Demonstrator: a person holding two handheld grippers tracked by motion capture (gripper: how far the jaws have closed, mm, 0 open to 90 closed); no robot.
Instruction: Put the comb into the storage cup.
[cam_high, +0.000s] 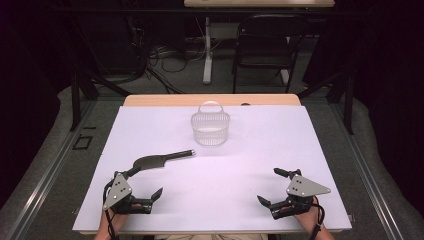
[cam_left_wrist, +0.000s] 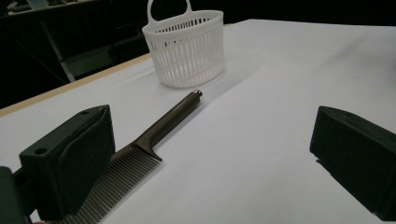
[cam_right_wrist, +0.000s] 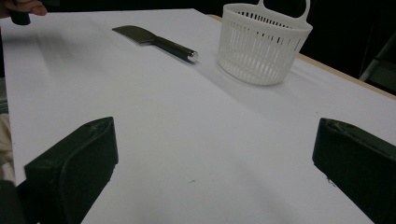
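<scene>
Left gripper (cam_high: 148, 183) jaws spread wide, empty, one jaw beside teeth of dark flat plastic comb (cam_high: 161, 160) lying on white tabletop (cam_high: 250, 150); right gripper (cam_high: 274, 186) wide too, empty; white slatted plastic basket (cam_high: 210, 129) beyond comb's handle tip.

A lab-like room: dark curtained surrounds, loose floor cables (cam_high: 165, 60), a folding chair (cam_high: 265, 45), white-covered test table (cam_high: 300, 145).

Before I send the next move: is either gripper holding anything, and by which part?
Nothing is held. Left gripper and right gripper are both open; the dark plastic comb lies flat on the table.
</scene>
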